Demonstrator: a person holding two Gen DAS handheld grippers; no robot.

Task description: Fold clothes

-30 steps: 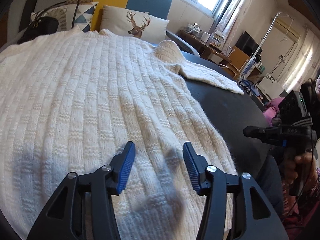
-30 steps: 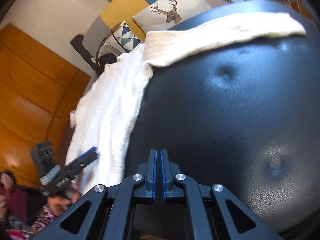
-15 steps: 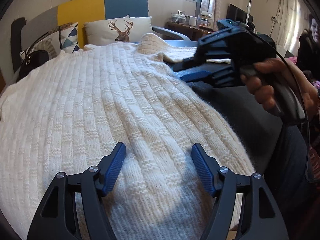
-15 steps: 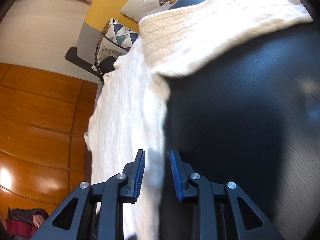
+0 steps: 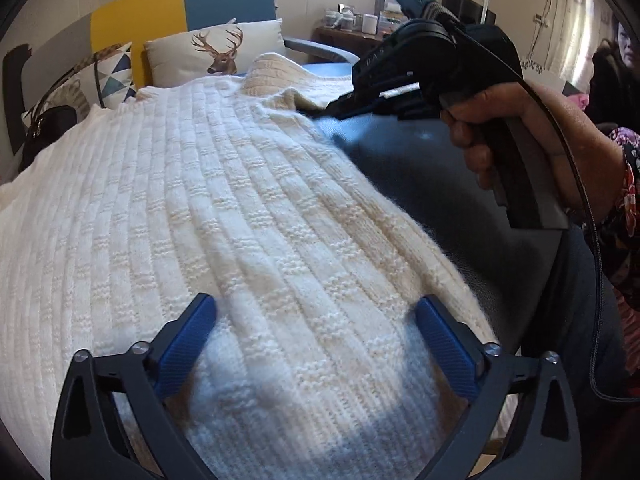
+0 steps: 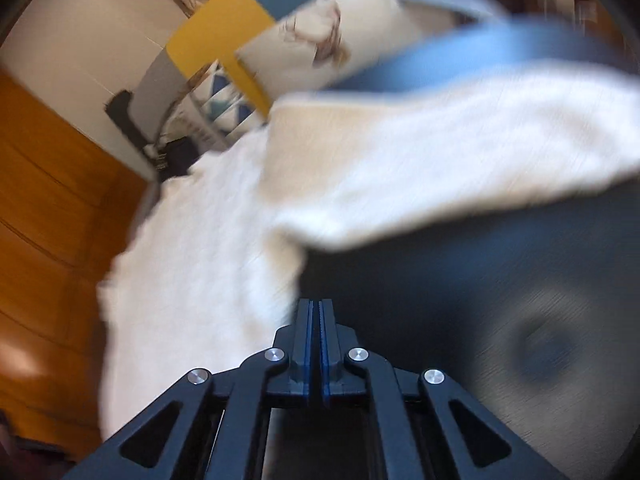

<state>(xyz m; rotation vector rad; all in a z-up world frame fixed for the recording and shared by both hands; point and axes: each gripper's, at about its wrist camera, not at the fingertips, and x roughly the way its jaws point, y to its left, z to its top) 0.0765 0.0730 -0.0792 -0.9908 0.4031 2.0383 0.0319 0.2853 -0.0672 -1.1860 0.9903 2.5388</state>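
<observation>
Deer pillow [image 5: 218,54], black handbag [image 5: 48,130]

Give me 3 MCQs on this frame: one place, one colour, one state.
1. Where does the white knit sweater lie?
A. on a dark padded surface
B. on a wooden floor
C. in a basket

2. What colour are the left gripper pads?
A. red
B. blue
C. green

3. How is the right gripper set?
A. wide open
B. shut
C. out of view

Answers:
1 A, the dark padded surface shows bare beside the sweater's edge.
2 B, both pads are blue.
3 B, the right wrist view shows its jaws pressed together with nothing visible between them.
</observation>
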